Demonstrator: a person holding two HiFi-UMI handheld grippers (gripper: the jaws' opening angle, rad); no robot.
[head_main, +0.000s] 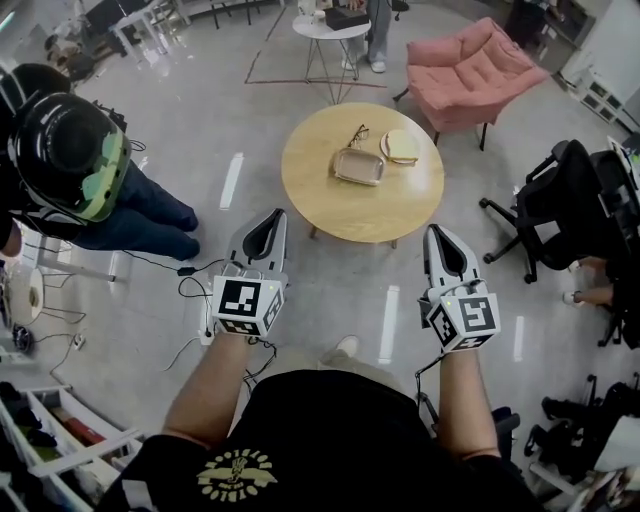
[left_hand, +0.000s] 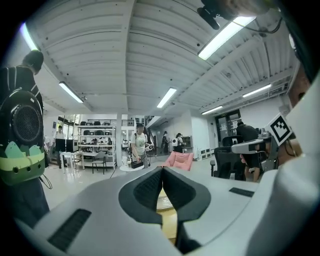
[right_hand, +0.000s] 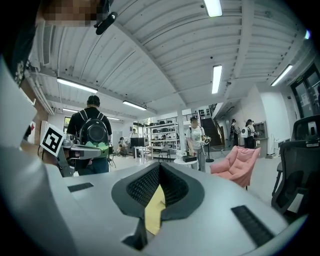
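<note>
The floor (head_main: 220, 120) spreads grey under everything. A round wooden worktop (head_main: 340, 205) stands ahead of both hand-held grippers, its near edge just beyond their tips and between them. A pink armchair (head_main: 470, 75) sits past the worktop, ahead and to the right of the right hand-held gripper (head_main: 432, 230). A black office chair (head_main: 550, 205) stands to that gripper's right. A person with a dark backpack (head_main: 70, 160) stands to the left of the left hand-held gripper (head_main: 277, 214), well apart from it. A small white table (head_main: 333, 30) stands far ahead, beyond the worktop.

On the worktop, a metal tray (head_main: 359, 166) lies near the middle, ahead of the gap between the two grippers. A pale round plate (head_main: 401, 146) lies just beside the tray, on its far right side. A pair of glasses (head_main: 357, 134) rests at the tray's far edge.

Both grippers hang in the air short of the worktop and point at it, touching nothing. Each is clenched, tips pressed together, with nothing gripped. The worktop's yellow top shows through the hollow behind the joined tips in each gripper view.
</note>
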